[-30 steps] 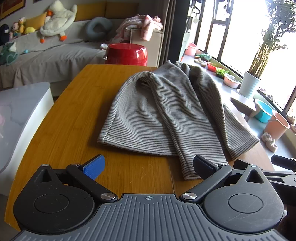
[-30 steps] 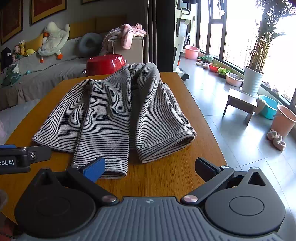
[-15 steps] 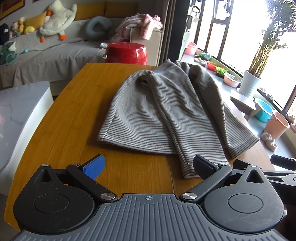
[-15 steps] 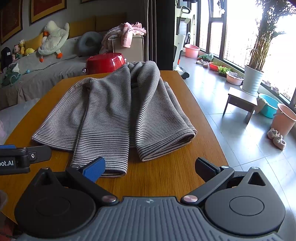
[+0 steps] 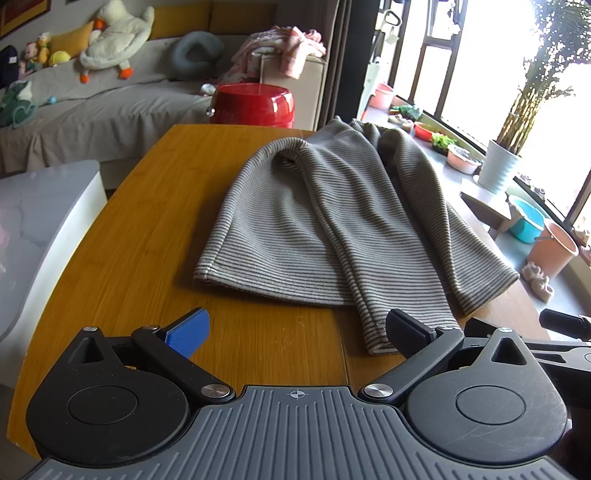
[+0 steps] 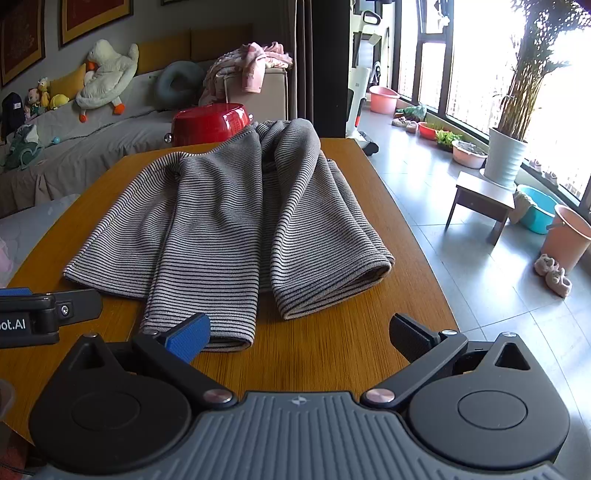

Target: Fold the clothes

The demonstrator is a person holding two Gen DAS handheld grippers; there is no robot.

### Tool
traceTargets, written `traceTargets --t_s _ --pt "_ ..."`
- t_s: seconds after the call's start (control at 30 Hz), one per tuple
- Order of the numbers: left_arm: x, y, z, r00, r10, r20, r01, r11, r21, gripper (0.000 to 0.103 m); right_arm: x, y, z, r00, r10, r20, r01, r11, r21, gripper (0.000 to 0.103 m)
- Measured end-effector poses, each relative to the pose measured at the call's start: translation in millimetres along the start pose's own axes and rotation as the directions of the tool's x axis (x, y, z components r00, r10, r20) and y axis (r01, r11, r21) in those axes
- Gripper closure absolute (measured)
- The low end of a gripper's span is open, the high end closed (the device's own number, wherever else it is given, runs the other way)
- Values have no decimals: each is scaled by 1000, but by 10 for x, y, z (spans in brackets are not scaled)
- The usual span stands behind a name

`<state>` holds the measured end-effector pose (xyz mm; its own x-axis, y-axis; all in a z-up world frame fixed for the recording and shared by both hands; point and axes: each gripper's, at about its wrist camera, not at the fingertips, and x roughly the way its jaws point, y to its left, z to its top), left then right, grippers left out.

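A grey striped garment [image 5: 332, 229] [image 6: 236, 221] lies on the wooden table [image 5: 140, 236] [image 6: 332, 354], both sides folded in toward the middle, hem toward me. My left gripper [image 5: 295, 332] hovers open near the table's front edge, its right finger beside the folded sleeve's cuff [image 5: 373, 339]. My right gripper [image 6: 299, 336] is open too, its blue pad [image 6: 188, 336] just in front of the same cuff [image 6: 221, 332]. Nothing sits between either pair of fingers. The left gripper's side shows at the left edge of the right wrist view.
A red basin [image 5: 255, 105] [image 6: 210, 122] stands behind the table's far edge. A sofa with plush toys [image 5: 110, 33] lies beyond. A white marble-look surface [image 5: 37, 221] is at the left. At the right are floor, a small stool [image 6: 480, 199], buckets and a potted plant [image 6: 506, 155].
Both grippers have hardly moved; the view has crept very slightly. The garment lies as before.
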<state>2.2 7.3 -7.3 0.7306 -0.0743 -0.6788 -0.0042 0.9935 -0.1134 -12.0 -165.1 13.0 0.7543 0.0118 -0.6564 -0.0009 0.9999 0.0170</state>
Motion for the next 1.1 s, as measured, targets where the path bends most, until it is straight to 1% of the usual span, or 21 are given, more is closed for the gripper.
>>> traceTargets --t_s 0.33,0.57,0.77,1.0,1.1 --pt "-1 8 5 1000 -1 -1 1 1000 1 0 20 -4 4 1000 0 -7 0 1000 1 0" --pt "49 37 47 1000 1 8 -1 1000 16 0 115 -2 60 1000 -14 -15 14 1000 -11 0" --pt "218 97 150 1000 -9 13 9 999 35 0 304 28 204 999 -35 -19 35 999 -41 0" --pt "536 242 353 998 -54 -22 54 998 22 0 591 124 454 999 -44 -11 43 995 -90 0" --pt "641 276 464 998 -64 -14 64 998 27 0 719 139 586 999 -32 0 32 996 -85 0"
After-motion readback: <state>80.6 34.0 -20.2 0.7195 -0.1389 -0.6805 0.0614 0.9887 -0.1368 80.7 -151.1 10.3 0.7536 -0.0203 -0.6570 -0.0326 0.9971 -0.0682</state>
